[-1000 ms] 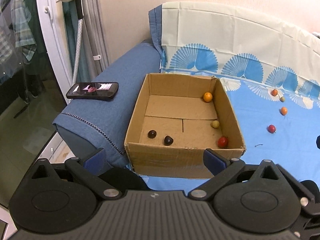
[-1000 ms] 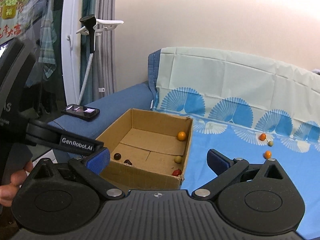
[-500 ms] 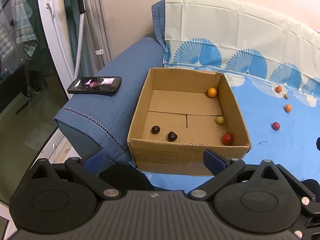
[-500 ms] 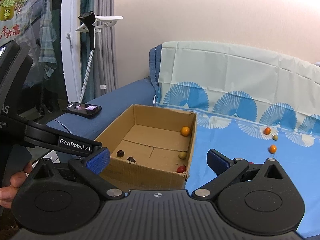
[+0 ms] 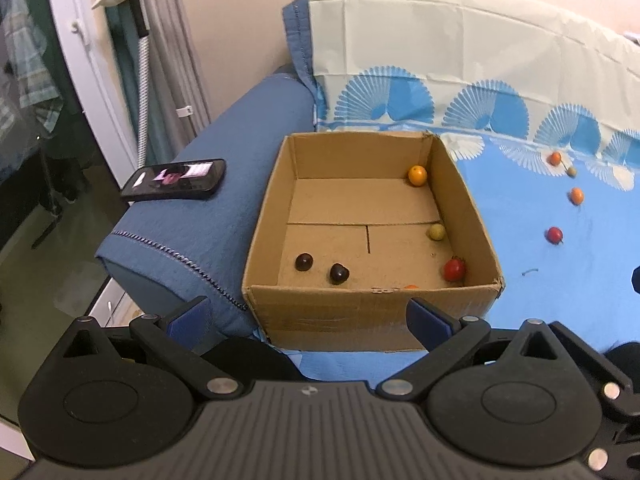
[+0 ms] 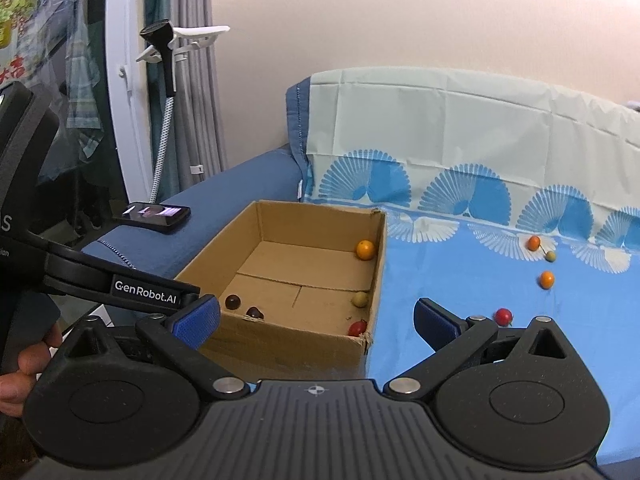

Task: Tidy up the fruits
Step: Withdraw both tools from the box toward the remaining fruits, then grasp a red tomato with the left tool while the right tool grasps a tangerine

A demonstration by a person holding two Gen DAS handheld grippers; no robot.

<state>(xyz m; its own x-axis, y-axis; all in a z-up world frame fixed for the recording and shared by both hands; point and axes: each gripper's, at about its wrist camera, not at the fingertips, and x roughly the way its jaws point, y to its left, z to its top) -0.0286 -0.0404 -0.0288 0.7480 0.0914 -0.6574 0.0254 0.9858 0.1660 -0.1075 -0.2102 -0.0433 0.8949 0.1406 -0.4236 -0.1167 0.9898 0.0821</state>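
An open cardboard box (image 5: pixel 360 312) (image 6: pixel 280 344) sits on the blue sheet. Inside lie several small fruits: an orange one (image 5: pixel 417 175), a yellow-green one (image 5: pixel 437 232), a red tomato (image 5: pixel 454 269) and two dark ones (image 5: pixel 304 261) (image 5: pixel 338 273). More fruits lie loose on the sheet to the right: a red one (image 5: pixel 554 234) (image 6: pixel 503 315), two orange ones (image 5: pixel 576 196) (image 5: pixel 555 158) and a small green one (image 5: pixel 572 171). My left gripper (image 5: pixel 308 318) is open and empty before the box's near wall. My right gripper (image 6: pixel 316 318) is open and empty, near the box's right corner.
A phone (image 5: pixel 174 179) lies on the blue sofa armrest (image 5: pixel 208 224) left of the box. A phone holder on a stand (image 6: pixel 168 60) and a curtain are at the far left. The sheet's fan-patterned part covers the sofa back (image 6: pixel 460 128).
Both grippers have risen and tilted slightly, so the box sits a little lower and more centred in view. An orange fruit's top now peeks by the box's near wall. Fruits have not moved.
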